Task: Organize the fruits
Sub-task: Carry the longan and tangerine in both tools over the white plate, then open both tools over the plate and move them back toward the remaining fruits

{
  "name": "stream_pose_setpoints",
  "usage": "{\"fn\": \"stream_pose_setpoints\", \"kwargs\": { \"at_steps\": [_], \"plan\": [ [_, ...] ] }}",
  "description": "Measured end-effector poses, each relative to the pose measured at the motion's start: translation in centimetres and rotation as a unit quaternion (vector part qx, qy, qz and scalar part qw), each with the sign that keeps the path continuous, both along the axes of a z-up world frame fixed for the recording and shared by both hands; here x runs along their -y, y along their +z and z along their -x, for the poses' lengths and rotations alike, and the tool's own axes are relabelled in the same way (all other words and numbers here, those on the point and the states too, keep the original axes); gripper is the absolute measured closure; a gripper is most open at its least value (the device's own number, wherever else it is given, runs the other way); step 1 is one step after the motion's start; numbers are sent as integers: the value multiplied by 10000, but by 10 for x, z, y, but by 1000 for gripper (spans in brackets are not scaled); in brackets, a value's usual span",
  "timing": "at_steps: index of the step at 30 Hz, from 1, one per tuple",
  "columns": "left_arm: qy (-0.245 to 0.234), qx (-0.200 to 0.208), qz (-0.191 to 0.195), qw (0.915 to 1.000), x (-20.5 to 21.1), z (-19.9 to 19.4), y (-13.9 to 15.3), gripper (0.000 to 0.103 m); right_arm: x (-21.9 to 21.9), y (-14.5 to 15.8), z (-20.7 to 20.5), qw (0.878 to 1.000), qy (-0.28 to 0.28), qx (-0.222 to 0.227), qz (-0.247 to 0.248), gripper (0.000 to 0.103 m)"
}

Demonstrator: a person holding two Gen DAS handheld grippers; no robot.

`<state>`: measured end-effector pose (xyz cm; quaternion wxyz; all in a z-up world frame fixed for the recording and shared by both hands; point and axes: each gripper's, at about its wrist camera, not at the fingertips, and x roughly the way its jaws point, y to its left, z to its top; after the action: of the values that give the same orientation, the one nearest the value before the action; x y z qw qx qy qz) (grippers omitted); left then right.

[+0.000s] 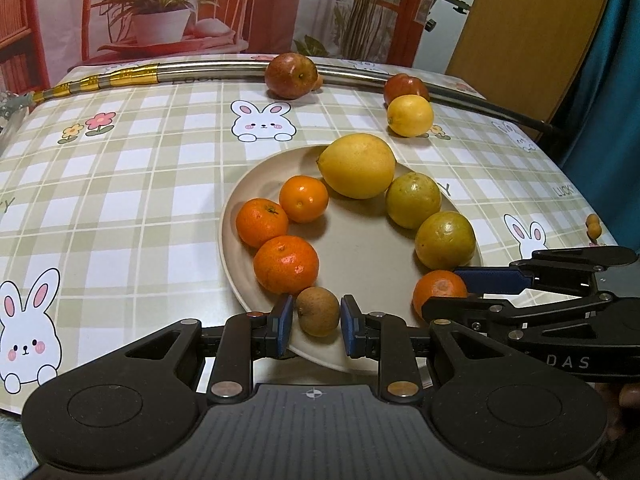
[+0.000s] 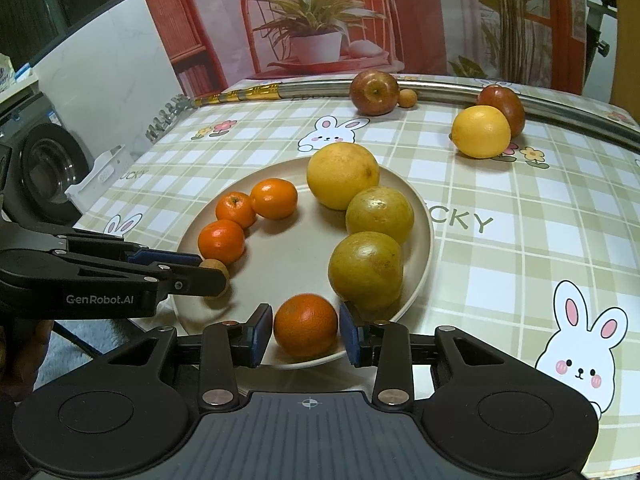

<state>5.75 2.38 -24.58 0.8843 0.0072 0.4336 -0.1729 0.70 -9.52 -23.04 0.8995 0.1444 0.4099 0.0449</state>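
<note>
While most of the fruit already sits in a ring on the plate (image 1: 256, 184), you are not done. Your left gripper (image 1: 316, 316) is nearly closed around a small brown fruit (image 1: 318, 311) at the plate's near rim, pads beside it; contact is hard to confirm. Your right gripper (image 2: 306, 330) brackets an orange (image 2: 306, 325) likewise, a thin gap showing. Two apples (image 1: 291, 75), a lemon (image 1: 410, 115) and a small tan fruit (image 2: 408, 99) wait near the tabletop's far edge.
</note>
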Motion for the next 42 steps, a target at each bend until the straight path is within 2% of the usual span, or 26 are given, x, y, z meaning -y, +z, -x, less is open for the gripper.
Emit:
{"fn": "stream_pose_setpoints", "kwargs": {
  "at_steps": [6, 14, 21, 28, 30, 34, 42],
  "plan": [
    [-23, 134, -53, 9999, 1, 5, 6, 75, -3, 4, 2, 9999, 1, 34, 129, 65],
    [17, 526, -164, 9985, 0, 12, 21, 75, -4, 23, 8, 9981, 12, 385, 475, 65],
    [45, 624, -167, 9979, -5, 10, 30, 75, 7, 37, 7, 9964, -114, 626, 552, 65],
    [285, 695, 108, 9971, -24, -6, 49, 72, 37, 48, 3, 9936, -457, 800, 659, 64],
    [362, 757, 171, 9963, -29, -11, 56, 62, 49, 52, 0, 9921, -579, 859, 700, 64],
    [401, 957, 111, 9945, -34, -21, 71, 61, 73, 60, -8, 9888, -806, 1005, 755, 64],
    [410, 1056, 151, 9934, -36, -52, 87, 61, 108, 67, -33, 9837, -1047, 1212, 817, 61]
  ]
}}
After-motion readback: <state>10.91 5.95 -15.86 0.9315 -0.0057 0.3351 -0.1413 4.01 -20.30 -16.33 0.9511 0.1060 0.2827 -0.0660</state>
